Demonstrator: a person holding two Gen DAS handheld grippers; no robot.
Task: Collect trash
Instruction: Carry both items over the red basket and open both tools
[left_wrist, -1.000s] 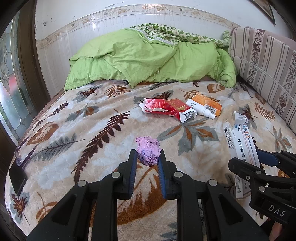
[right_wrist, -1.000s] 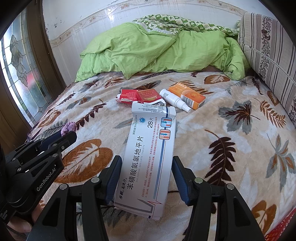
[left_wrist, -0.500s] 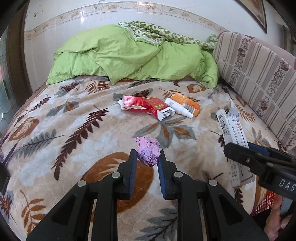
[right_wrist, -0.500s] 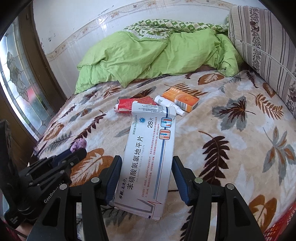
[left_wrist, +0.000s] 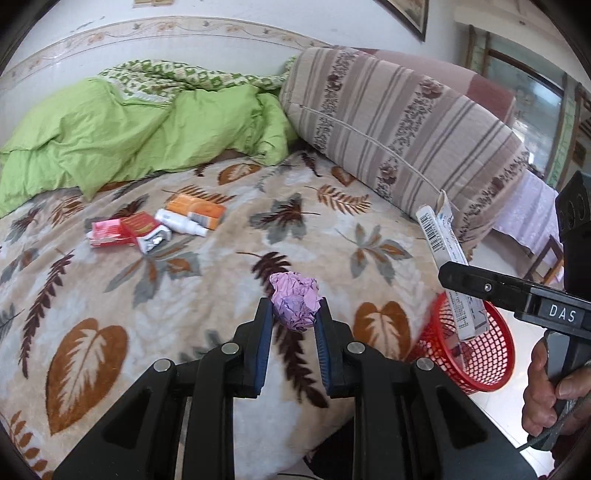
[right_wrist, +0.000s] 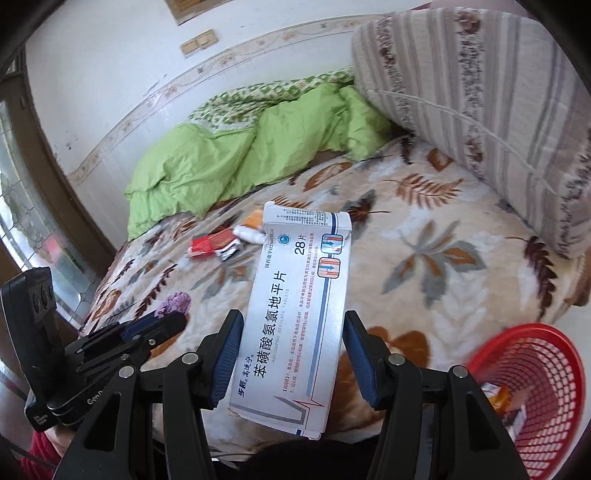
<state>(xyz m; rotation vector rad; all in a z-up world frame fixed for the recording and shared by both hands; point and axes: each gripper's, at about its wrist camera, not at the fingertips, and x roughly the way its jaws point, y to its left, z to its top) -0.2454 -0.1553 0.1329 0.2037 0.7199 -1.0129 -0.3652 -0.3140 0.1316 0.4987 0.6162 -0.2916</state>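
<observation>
Leaf-print bed (left_wrist: 177, 295) in background; your left gripper (left_wrist: 293, 317) is pinching purple paper wad (left_wrist: 295, 304), right gripper (right_wrist: 291, 354) is clamping white pill box (right_wrist: 299, 306), red basket (right_wrist: 532, 387) at 4 o'clock.

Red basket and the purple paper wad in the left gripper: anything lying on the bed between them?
Nothing lies there. In the left wrist view, only bare leaf-print blanket runs from the purple paper wad to the red basket.

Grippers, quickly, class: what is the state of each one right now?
Left gripper: closed on the crumpled purple paper ball.
Right gripper: closed on the white medicine box.
</observation>
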